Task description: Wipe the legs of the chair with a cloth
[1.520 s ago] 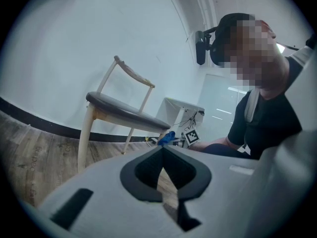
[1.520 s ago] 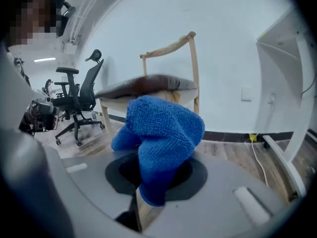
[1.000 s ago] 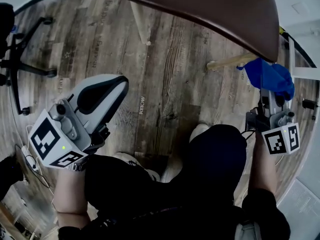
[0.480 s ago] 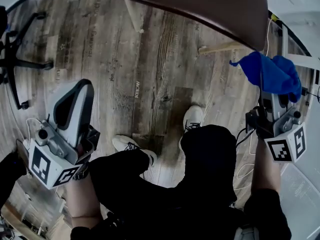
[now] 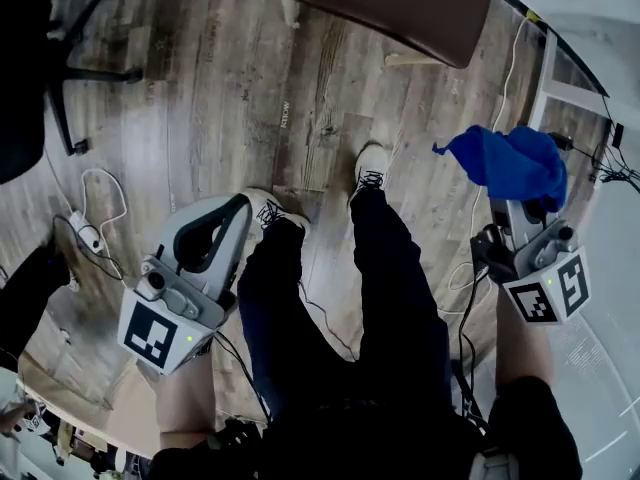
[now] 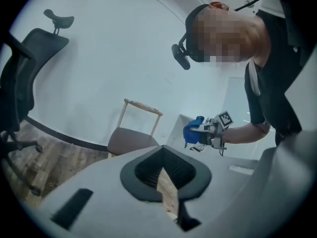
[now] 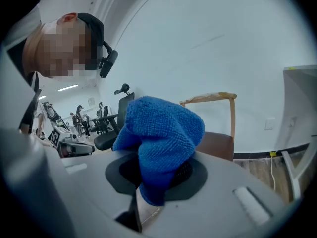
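— Blue microfibre, that cloth (image 5: 510,163): thick, nappy, bunched in a wad, with a loose tip pointing to 9 o'clock. It sits at 2 o'clock in the head view, pinched in the right gripper (image 5: 522,213), whose jaws are closed on its lower fold.

— Touching the chair (image 5: 390,8)?

— No, well apart. The chair is up at 12 o'clock: brown seat, pale wooden legs (image 5: 408,60) showing from under it, plank floor (image 5: 230,88) below.

— So how would you go at it?

— Get low, lay the wad side-on against one leg and run it from top to foot, then round the far face. Grip firmly, since a loose wad would likely drag out on the edges.

— And the left gripper (image 5: 232,213)?

— At 8 o'clock, jaws together, holding nothing. It could steady the seat.
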